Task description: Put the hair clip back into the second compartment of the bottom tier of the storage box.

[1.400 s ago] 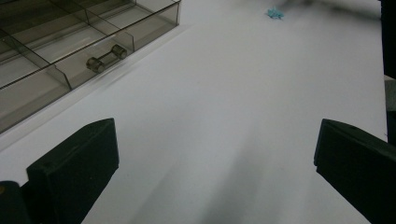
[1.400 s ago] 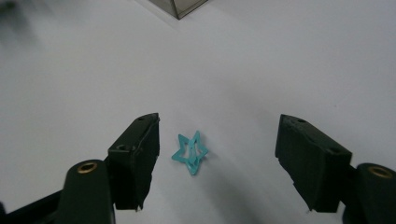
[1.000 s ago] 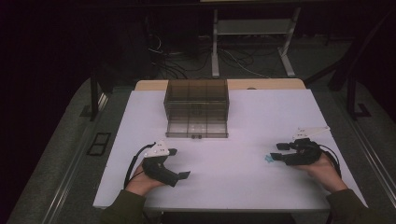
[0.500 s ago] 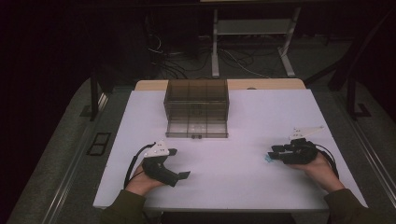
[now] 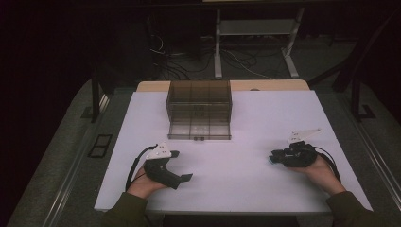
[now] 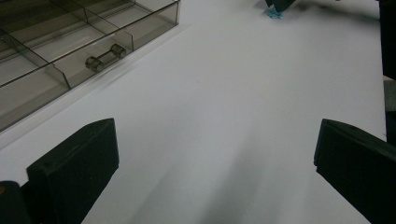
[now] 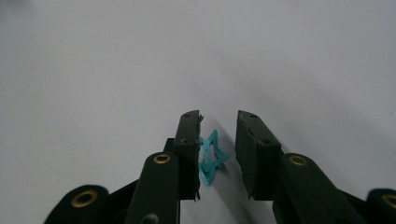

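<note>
Moved: our right gripper (image 7: pixel 218 140) jaws have just been closing around the blue star clip (image 7: pixel 211 156).
Grip: not yet clamped; left gripper (image 6: pixel 215 154) released.
Advice: center clip, squeeze gently.

The high view looks forward and down on the whole white table (image 5: pixel 246 123) from its near edge. Each gripper view sits low and close over the table, looking along its own jaws. The left gripper view and the high view share the clear box (image 6: pixel 70 42) near the far edge.
</note>
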